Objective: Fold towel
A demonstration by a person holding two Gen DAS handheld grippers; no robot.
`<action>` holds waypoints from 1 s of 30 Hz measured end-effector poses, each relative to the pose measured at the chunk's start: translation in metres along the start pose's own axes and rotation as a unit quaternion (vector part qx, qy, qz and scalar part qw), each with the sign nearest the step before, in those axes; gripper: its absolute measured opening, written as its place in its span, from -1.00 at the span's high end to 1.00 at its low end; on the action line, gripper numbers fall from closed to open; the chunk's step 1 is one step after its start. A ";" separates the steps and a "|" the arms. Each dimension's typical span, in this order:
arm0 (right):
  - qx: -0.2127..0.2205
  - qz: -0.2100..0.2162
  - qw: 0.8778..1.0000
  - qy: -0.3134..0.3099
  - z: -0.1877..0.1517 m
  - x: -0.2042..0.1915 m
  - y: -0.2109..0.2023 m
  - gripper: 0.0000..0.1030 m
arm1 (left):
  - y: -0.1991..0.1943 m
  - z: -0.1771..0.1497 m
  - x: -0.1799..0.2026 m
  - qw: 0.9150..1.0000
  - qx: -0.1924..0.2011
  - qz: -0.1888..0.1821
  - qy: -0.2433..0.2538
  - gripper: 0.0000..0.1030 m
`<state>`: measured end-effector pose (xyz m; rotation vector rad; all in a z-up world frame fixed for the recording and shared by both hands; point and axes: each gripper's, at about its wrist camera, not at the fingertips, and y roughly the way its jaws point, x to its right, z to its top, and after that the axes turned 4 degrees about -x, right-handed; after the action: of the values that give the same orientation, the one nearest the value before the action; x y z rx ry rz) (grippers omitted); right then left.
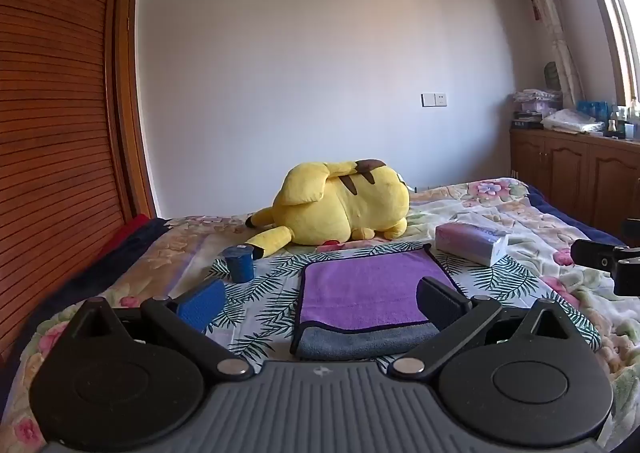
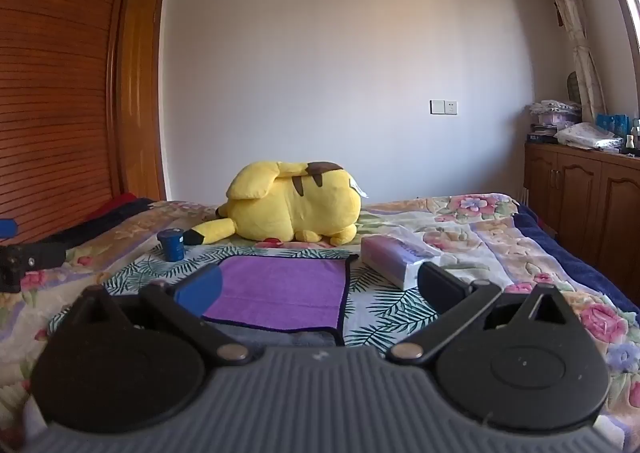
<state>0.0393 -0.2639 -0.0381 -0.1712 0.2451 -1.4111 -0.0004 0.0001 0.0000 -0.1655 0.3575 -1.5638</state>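
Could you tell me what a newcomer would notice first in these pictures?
A big yellow plush toy lies at the far side of the bed. Nearer, a purple towel lies folded once on a leaf-print cloth, between a blue cup and a tissue pack.

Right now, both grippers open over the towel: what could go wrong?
1. The towel is already folded, its grey underside showing at the near edge; a pinch may catch only the top layer.
2. The tissue pack sits near the towel's right edge and could get dragged.
3. The blue cup could tip.
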 end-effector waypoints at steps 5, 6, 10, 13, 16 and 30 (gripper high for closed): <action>-0.001 0.000 1.000 -0.001 -0.001 0.003 0.000 -1.00 | 0.002 0.000 -0.001 1.000 -0.004 0.000 0.002 -1.00; -0.001 0.000 1.000 -0.001 -0.002 0.003 0.000 -1.00 | 0.002 0.000 -0.002 1.000 -0.004 0.001 0.001 -1.00; -0.002 0.000 1.000 0.001 -0.002 0.006 0.000 -1.00 | 0.001 0.000 -0.003 1.000 -0.004 0.000 0.001 -1.00; -0.002 0.000 1.000 0.001 -0.002 0.008 0.000 -1.00 | 0.001 0.000 -0.001 1.000 -0.003 0.002 0.002 -1.00; -0.002 0.000 1.000 0.001 -0.003 0.009 0.000 -1.00 | 0.000 0.000 -0.001 1.000 -0.002 0.000 0.003 -1.00; -0.002 -0.002 1.000 0.001 -0.004 0.016 0.000 -1.00 | 0.002 -0.001 -0.003 1.000 -0.002 0.001 0.003 -1.00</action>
<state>0.0408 -0.2792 -0.0429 -0.1741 0.2489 -1.4138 0.0016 0.0031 -0.0011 -0.1636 0.3659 -1.5611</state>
